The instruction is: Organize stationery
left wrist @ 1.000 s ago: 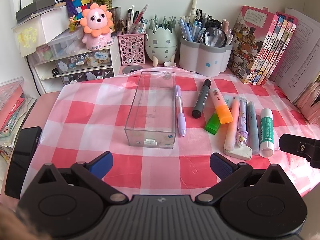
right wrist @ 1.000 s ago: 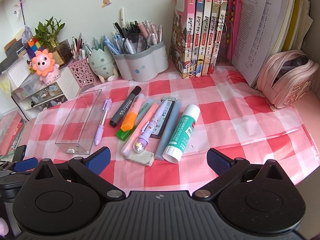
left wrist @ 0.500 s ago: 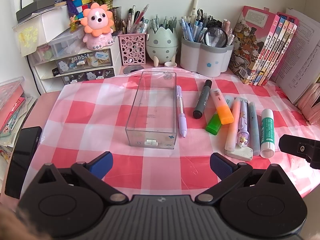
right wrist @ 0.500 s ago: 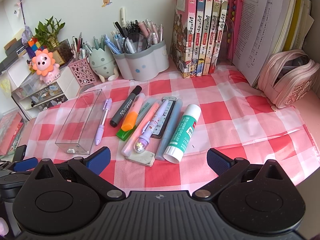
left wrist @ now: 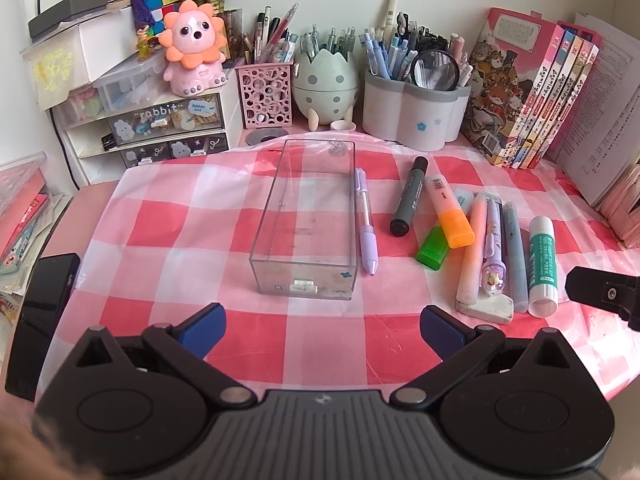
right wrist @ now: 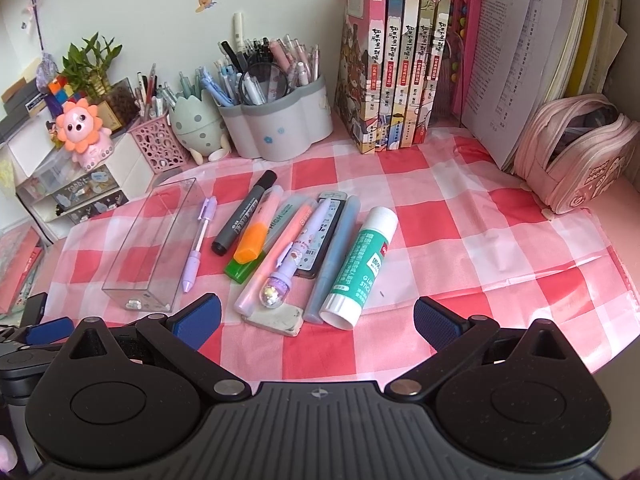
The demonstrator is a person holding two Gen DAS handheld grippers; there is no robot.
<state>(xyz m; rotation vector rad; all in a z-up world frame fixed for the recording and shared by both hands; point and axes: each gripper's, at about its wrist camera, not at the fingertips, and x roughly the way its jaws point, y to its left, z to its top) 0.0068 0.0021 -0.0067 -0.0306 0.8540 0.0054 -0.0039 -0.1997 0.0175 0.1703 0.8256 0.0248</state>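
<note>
My right gripper point(right wrist: 316, 318) & left gripper point(left wrist: 322, 326) both spread, empty; white-green glue stick point(right wrist: 358, 268) lies lengthwise just ahead of R, nearer it.

The left wrist view looks from low over the near edge of the checked cloth point(left wrist: 168, 216), facing the far wall, with the clear box point(left wrist: 308, 236) straight ahead and near. The right wrist view sits further right at the same near edge, angled slightly left, so the glue stick point(right wrist: 360, 268) lies just ahead and the books point(right wrist: 392, 64) stand far behind. Both share the box, the row of pens and the far pen holders point(left wrist: 416, 116).
</note>
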